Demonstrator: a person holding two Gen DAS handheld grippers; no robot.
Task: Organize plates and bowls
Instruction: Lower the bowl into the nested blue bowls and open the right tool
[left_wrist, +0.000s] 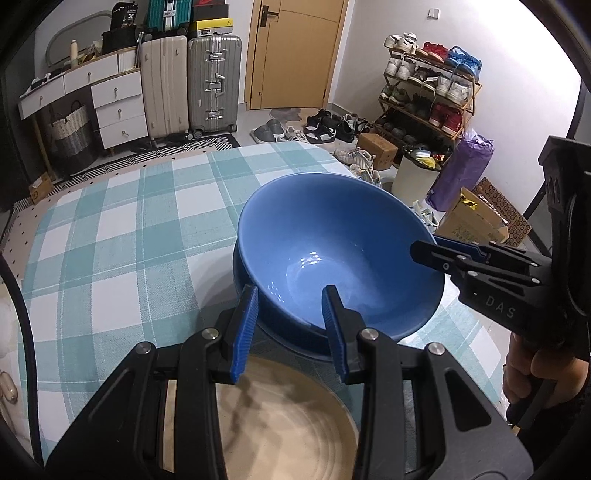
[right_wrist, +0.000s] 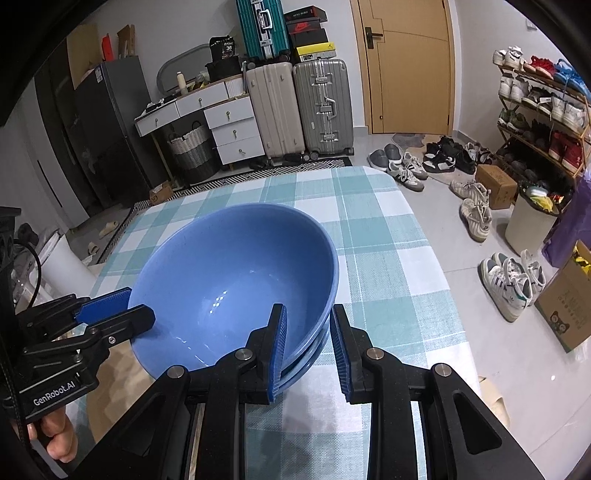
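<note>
A blue bowl (left_wrist: 325, 236) sits tilted inside another blue bowl (left_wrist: 243, 291) on the checked tablecloth; the stack also shows in the right wrist view (right_wrist: 229, 266). My left gripper (left_wrist: 291, 325) is open, its jaws astride the top bowl's near rim. My right gripper (right_wrist: 308, 343) is open, its jaws astride the bowls' right rim; it shows in the left wrist view (left_wrist: 447, 247) at the bowl's right edge. A beige plate (left_wrist: 280, 421) lies under my left gripper.
The table (left_wrist: 122, 236) has a teal and white checked cloth. Its far edge drops to the floor, where shoes (right_wrist: 410, 166), suitcases (right_wrist: 299, 107), a drawer unit (right_wrist: 221, 118), a shoe rack (left_wrist: 428, 92) and a bin (right_wrist: 528, 218) stand.
</note>
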